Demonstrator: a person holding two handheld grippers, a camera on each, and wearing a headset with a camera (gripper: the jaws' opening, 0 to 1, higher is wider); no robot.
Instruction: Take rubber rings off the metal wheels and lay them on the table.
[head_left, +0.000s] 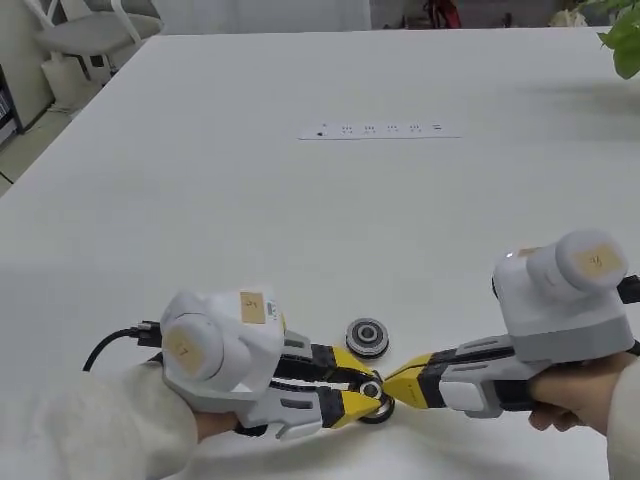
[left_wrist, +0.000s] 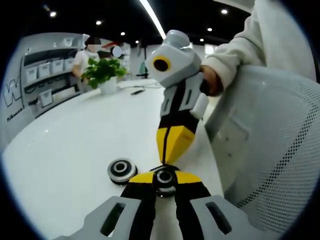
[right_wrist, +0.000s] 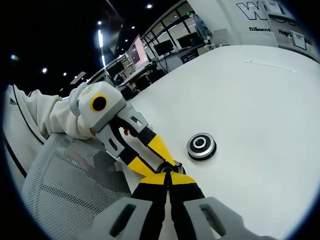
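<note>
Table (head_left: 400, 230): L gripper (head_left: 366, 394) clamps wheel (left_wrist: 164, 177) flat (axis up); R gripper (head_left: 392, 384) touching.

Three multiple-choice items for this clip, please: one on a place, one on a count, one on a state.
1. Where is the free wheel?
A. On the table, just beyond the gripper tips
B. On the far paper strip
C. Stacked on the other wheel

2. How many wheels show?
A. One
B. Two
C. Four

3. How is the left gripper?
A. Wide open in the air
B. Shut on a wheel
C. Set down, let go

Answers:
1. A: the free wheel lies flat on the table, close behind the tips.
2. B: besides the free wheel there is the held wheel.
3. B: the left gripper has its jaws against both sides of the held wheel.
</note>
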